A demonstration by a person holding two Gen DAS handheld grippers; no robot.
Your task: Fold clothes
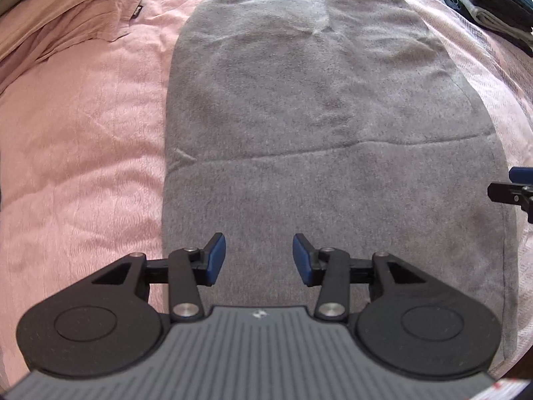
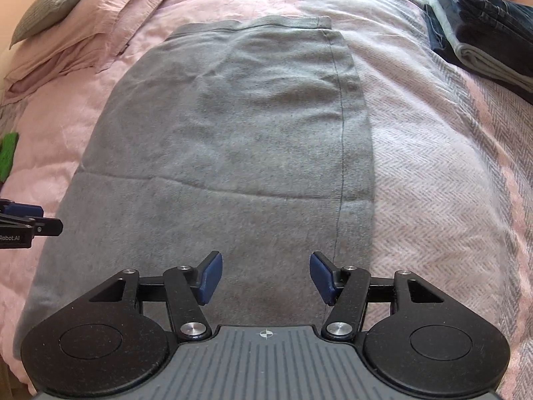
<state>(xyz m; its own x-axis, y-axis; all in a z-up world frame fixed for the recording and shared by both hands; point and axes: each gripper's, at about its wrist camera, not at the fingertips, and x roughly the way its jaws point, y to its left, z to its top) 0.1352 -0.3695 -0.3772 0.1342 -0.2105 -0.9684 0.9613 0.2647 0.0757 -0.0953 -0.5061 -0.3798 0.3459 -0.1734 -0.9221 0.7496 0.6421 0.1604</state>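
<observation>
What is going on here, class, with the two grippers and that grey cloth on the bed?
A person holding a gripper in each hand is folding clothes on a bed with pink bedding. A grey garment lies flat, with its near part already folded over. The left gripper and the right gripper hover above its near end, both open with nothing between the fingers. A stack of folded dark clothes sits at the far right, and pillows lie at the far left.
</observation>
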